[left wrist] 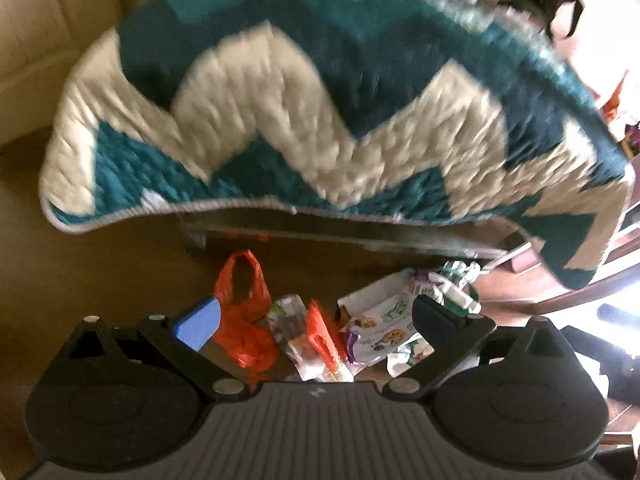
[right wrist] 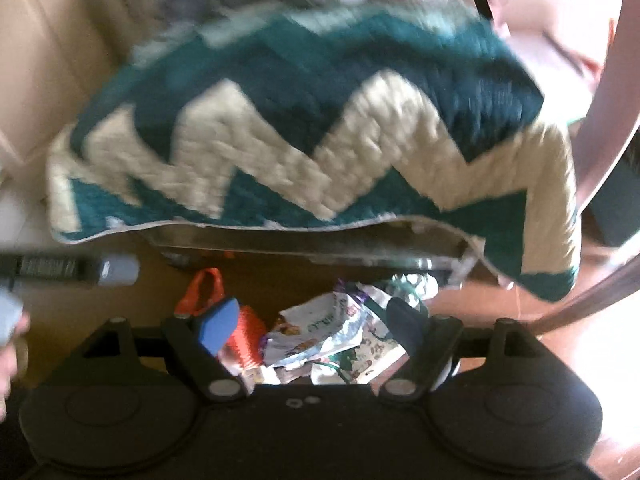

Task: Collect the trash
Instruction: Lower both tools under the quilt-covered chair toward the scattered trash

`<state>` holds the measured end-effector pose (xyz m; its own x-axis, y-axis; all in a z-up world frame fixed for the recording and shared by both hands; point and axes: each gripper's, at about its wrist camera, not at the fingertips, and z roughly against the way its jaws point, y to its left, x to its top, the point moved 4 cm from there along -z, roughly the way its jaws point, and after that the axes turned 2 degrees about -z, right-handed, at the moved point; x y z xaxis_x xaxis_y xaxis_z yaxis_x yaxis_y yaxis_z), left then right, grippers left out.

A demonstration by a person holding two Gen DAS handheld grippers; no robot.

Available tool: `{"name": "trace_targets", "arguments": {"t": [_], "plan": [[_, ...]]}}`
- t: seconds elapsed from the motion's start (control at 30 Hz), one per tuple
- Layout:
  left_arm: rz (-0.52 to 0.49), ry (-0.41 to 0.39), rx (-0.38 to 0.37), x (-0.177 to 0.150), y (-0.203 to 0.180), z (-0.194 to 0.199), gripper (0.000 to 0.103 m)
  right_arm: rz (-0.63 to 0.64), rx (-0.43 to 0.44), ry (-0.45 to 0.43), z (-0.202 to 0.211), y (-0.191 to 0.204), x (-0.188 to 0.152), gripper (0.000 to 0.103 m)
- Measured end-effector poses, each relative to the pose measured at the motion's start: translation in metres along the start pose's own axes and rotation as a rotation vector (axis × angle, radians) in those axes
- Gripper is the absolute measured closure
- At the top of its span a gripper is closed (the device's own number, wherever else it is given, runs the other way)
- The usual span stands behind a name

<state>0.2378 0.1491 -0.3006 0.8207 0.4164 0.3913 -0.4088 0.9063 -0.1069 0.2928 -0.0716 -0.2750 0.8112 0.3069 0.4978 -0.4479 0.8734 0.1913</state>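
Observation:
A heap of trash lies on the brown floor in front of a low bed. In the left wrist view I see an orange plastic bag (left wrist: 244, 312), a clear wrapper (left wrist: 294, 328) and white printed snack wrappers (left wrist: 384, 324). My left gripper (left wrist: 312, 320) hangs open just above them, nothing between its fingers. In the right wrist view the orange plastic bag (right wrist: 208, 284) sits left and crumpled printed wrappers (right wrist: 328, 332) lie in the middle. My right gripper (right wrist: 312, 324) is open above that heap, holding nothing. Both views are blurred.
A teal and cream zigzag quilt (left wrist: 320, 120) drapes over the bed edge (left wrist: 340, 236) and overhangs the floor. A cardboard box (left wrist: 48, 40) stands at the left. The other gripper's body (right wrist: 68, 268) and a hand (right wrist: 10, 344) show at the left edge of the right wrist view.

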Motion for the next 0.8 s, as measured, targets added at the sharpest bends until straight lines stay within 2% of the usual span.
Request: {"name": "trace_targets", "arguments": {"t": [0.13, 0.2, 0.33, 0.5, 0.6, 0.63, 0.8], "plan": [[-0.002, 0.097, 0.006, -0.010, -0.007, -0.056, 0.000, -0.100, -0.020, 0.082, -0.063, -0.019, 0.005, 0.023], [-0.028, 0.133, 0.005, -0.014, -0.009, -0.084, 0.000, -0.156, -0.009, 0.133, -0.095, -0.028, 0.004, 0.024], [-0.016, 0.215, -0.013, -0.024, -0.005, -0.133, 0.001, -0.272, 0.010, 0.216, -0.151, -0.046, -0.002, 0.024], [-0.043, 0.281, -0.060, -0.031, -0.017, -0.171, 0.001, -0.346, -0.013, 0.286, -0.195, -0.062, -0.019, 0.024], [-0.006, 0.317, -0.080, -0.034, -0.017, -0.191, 0.002, -0.378, 0.000, 0.303, -0.213, -0.064, -0.022, 0.024], [-0.004, 0.327, -0.080, -0.036, -0.017, -0.197, 0.003, -0.380, 0.002, 0.303, -0.219, -0.064, -0.023, 0.024], [-0.012, 0.393, -0.076, -0.043, -0.017, -0.225, 0.025, -0.343, -0.008, 0.319, -0.247, -0.058, -0.027, 0.025]]}}
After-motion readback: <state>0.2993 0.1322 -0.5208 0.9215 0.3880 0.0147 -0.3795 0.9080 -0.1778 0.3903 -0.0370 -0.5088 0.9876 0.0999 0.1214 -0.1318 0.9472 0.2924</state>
